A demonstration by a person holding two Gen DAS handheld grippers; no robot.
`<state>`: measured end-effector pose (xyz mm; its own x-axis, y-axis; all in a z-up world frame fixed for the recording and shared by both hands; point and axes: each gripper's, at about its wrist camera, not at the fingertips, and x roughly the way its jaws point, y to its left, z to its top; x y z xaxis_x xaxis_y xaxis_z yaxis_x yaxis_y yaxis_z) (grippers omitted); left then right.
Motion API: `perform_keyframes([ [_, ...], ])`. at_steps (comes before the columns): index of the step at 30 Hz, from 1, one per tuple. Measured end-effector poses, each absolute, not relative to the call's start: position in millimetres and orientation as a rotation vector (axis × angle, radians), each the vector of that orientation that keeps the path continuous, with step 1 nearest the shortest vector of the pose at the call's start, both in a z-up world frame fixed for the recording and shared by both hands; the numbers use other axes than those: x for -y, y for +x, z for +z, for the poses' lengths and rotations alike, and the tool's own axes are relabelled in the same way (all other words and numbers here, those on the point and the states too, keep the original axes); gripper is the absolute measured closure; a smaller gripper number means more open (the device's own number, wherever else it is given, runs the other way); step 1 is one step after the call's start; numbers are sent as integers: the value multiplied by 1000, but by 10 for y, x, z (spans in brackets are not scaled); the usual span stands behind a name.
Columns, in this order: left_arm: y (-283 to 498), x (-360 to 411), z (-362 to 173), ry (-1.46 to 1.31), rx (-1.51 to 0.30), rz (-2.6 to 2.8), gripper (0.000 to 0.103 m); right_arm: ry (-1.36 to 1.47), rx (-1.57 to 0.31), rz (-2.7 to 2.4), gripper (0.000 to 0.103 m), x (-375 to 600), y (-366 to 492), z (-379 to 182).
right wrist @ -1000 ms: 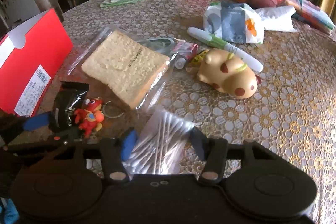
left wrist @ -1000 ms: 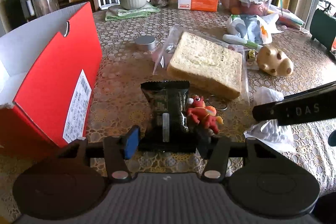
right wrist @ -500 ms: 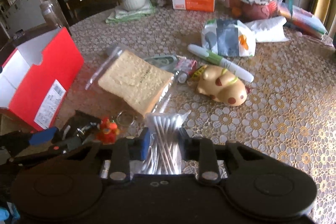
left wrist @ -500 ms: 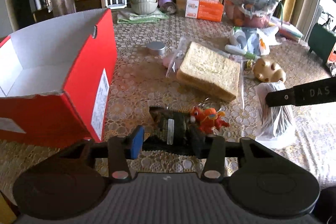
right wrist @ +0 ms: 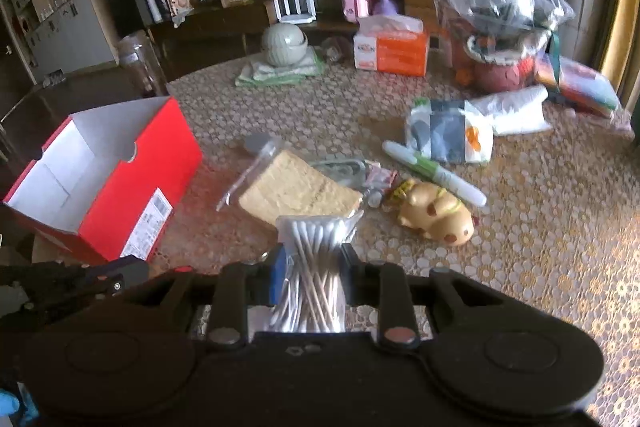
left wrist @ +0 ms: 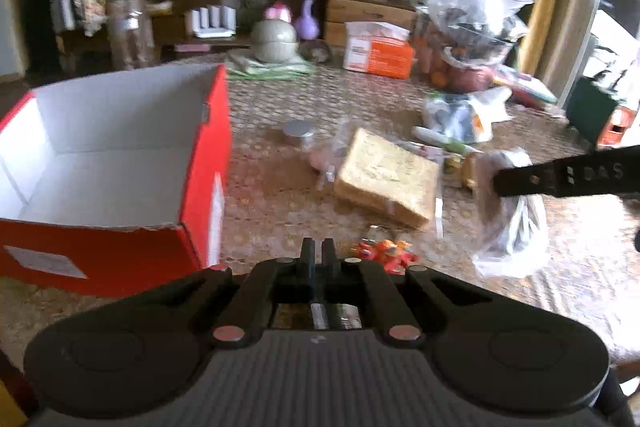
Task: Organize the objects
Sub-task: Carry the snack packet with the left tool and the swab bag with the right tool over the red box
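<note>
the left claw (left wrist: 319, 259) is sitting clenched, its two fingers nearly touching, and it is pinching the dark snack packet (left wrist: 326, 315) — only a strip of the wrapper with its white label is showing below the fingers, close against the claw body. the claw is hovering above the worktop (left wrist: 272, 187), just to the right of the near corner of the red shoebox (left wrist: 120, 163), which is standing open with its white inside bare. just beyond the fingertips a small red toy figure (left wrist: 384, 253) is lying on the patterned cloth.

the right claw (right wrist: 310, 265) is gripping a clear bag of cotton swabs (right wrist: 310, 267) between its pads, the bag standing upright and fanning out above the fingers. in the left wrist view the same bag is hanging from a black finger at the right edge, raised off the cloth.

past the swabs, a slice of bread in a plastic sleeve (right wrist: 298, 193) is resting flat near the middle of the worktop, and a tan spotted animal toy (right wrist: 436, 217) is lying to its right, with a white and green marker (right wrist: 434, 173) just behind it. an orange tissue box (right wrist: 390, 51) is standing at the far side — the view is blurred, so finer print is not readable.
</note>
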<state>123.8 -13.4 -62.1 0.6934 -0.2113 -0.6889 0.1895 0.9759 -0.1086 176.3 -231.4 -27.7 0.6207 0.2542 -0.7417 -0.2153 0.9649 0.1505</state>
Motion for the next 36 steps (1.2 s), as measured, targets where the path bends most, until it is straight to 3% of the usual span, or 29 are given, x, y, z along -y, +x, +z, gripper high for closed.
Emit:
perform_keyframes([
  [3,1254,112,-662,-47,-809,-239,96,51,-859,265,76,2319,1744,-273],
  [4,1269,117,-691,-46,-832,-236,86,52,-860,264,76,2323,1734,-277],
  [6,1280,125,-743,-46,-853,-237,54,51,-862,264,76,2328,1713,-287],
  [7,1279,133,-759,-49,-852,-242,26,52,-863,263,76,2333,1706,-291],
  [8,1271,144,-780,-50,-848,-242,19,52,-864,262,76,2336,1700,-293],
  [20,1480,339,-1174,50,-968,-161,20,67,-880,261,75,2416,1712,-349],
  [21,1497,336,-1196,48,-977,-158,22,67,-882,261,75,2416,1718,-355],
  [23,1523,341,-1237,50,-993,-159,47,67,-884,263,75,2412,1724,-362],
  [25,1508,362,-1240,74,-987,-161,55,68,-885,266,75,2411,1731,-364],
  [26,1501,373,-1234,80,-984,-169,64,69,-887,266,75,2407,1734,-366],
  [36,1373,309,-999,48,-948,-230,70,68,-893,292,75,2316,1740,-272],
])
